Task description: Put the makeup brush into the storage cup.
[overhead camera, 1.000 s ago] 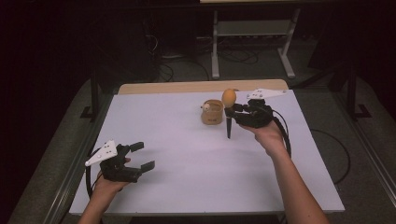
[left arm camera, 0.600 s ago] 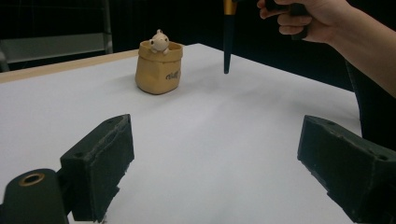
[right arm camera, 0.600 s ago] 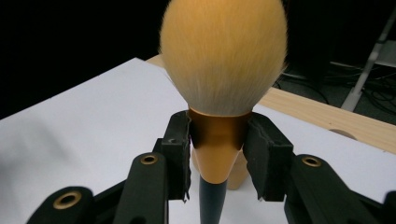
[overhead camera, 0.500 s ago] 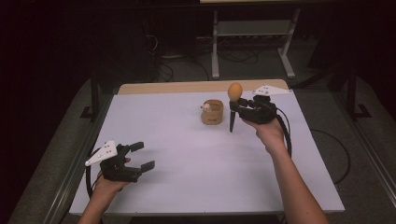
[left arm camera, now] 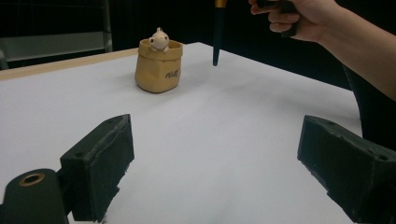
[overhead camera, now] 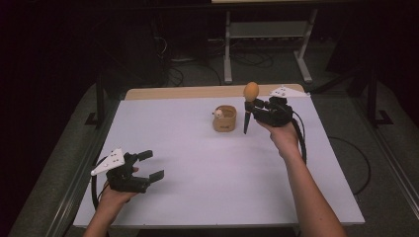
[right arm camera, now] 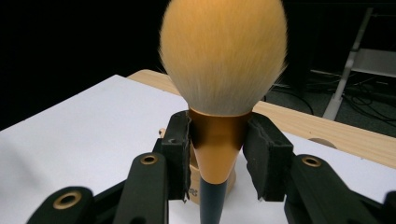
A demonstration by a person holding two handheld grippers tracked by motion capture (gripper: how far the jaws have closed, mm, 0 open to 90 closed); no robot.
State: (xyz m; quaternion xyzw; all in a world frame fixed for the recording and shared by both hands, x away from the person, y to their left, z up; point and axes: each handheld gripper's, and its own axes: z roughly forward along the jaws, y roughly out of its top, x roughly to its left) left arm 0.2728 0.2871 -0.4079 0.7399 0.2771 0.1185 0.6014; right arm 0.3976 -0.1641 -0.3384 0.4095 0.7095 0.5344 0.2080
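Change: over the last second the brush (overhead camera: 250, 101) shifted a little to the right, farther from the pot (overhead camera: 225, 118), and stayed upright, head up.
Meaning: the brush hung beside the pot rather than over its mouth, so putting it in looked not yet begun.
Right gripper (right arm camera: 218, 158): clamped on the brush's copper ferrule, just right of the pot and raised off the tabletop (overhead camera: 197, 173).
Left gripper (overhead camera: 150, 165): jaws apart, nothing between them, resting well in front and to the left of the pot; it had not moved.
Brush: round, fluffy orange-tan bristle head, smooth metallic copper collar, slim dark tapering handle whose tip pointed down, clear of the tabletop beside the pot.
Pot: tan, sack-shaped with a creased, rolled rim and dark lettering; a small pale figurine (left arm camera: 159, 39) peeked over its edge.
Tabletop: flat, matt white sheet, a wooden strip behind the pot.
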